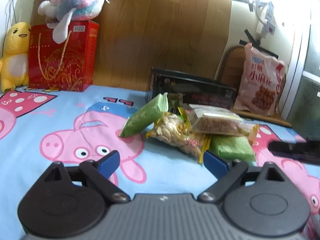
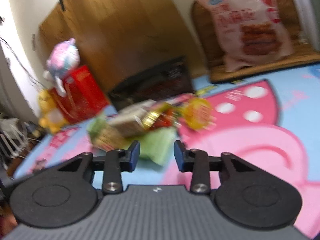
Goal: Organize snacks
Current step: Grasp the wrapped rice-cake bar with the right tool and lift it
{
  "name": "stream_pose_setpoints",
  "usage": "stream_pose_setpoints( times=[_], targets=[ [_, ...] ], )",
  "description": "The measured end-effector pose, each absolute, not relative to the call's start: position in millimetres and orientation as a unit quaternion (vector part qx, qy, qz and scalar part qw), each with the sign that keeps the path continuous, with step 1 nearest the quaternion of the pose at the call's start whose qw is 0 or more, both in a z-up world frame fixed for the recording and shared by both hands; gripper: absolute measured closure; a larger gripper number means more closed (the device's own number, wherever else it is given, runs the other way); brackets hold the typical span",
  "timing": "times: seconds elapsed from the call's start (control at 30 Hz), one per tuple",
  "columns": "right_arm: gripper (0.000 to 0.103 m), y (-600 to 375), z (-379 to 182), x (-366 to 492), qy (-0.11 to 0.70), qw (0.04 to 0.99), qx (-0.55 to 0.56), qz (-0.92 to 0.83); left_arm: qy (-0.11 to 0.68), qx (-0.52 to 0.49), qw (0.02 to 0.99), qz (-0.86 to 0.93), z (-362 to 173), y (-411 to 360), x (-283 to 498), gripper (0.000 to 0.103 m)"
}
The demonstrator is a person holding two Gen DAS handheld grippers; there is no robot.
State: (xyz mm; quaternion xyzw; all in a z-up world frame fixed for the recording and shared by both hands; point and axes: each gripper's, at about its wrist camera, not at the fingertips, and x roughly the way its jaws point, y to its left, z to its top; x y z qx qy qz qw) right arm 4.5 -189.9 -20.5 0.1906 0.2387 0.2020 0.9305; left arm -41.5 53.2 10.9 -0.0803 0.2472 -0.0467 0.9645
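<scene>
A heap of snack packs lies on the cartoon-pig sheet [image 1: 60, 120]: a green pack [image 1: 144, 118] leaning at the left, a clear bag of nuts [image 1: 176, 136], a clear pack of brown bars [image 1: 216, 124] on top, and a flat green pack [image 1: 232, 148] at the right. My left gripper [image 1: 162, 162] is open and empty, just short of the heap. My right gripper [image 2: 157, 156] is open and empty, its fingers on either side of the flat green pack [image 2: 158, 146]. The right wrist view is blurred; the heap [image 2: 144, 120] lies just ahead.
A black box [image 1: 192, 92] stands behind the heap. A large pink snack bag [image 1: 260, 82] leans on a wooden chair at the right. A red gift bag [image 1: 62, 58] with a plush toy [image 1: 78, 4] on top and a yellow plush [image 1: 14, 54] stand at the back left.
</scene>
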Motion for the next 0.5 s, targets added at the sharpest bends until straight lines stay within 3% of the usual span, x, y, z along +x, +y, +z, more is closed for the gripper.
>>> stream_pose_setpoints(
  times=[0.1, 0.17, 0.2, 0.37, 0.5],
  targets=[
    [0.066, -173.1, -14.8, 22.6, 0.244, 0.929, 0.182, 0.211, 0.230, -0.082, 0.969, -0.042, 11.2, 55.5, -45.1, 0.016],
    [0.078, -163.9, -17.1, 36.7, 0.259, 0.924, 0.181, 0.217, 0.225, -0.084, 0.970, -0.039, 11.3, 55.9, -46.0, 0.017],
    [0.093, -159.6, -18.9, 44.4, 0.273, 0.918, 0.183, 0.222, 0.224, -0.085, 0.970, -0.039, 10.6, 56.7, -46.1, 0.019],
    [0.098, -162.4, -12.2, 24.3, 0.251, 0.916, 0.201, 0.241, 0.220, -0.097, 0.970, -0.036, 9.6, 61.5, -47.6, 0.026],
    [0.098, -176.6, -1.8, -21.1, 0.246, 0.914, 0.183, 0.266, 0.213, -0.097, 0.971, -0.048, 10.1, 62.0, -50.3, 0.026]
  ],
)
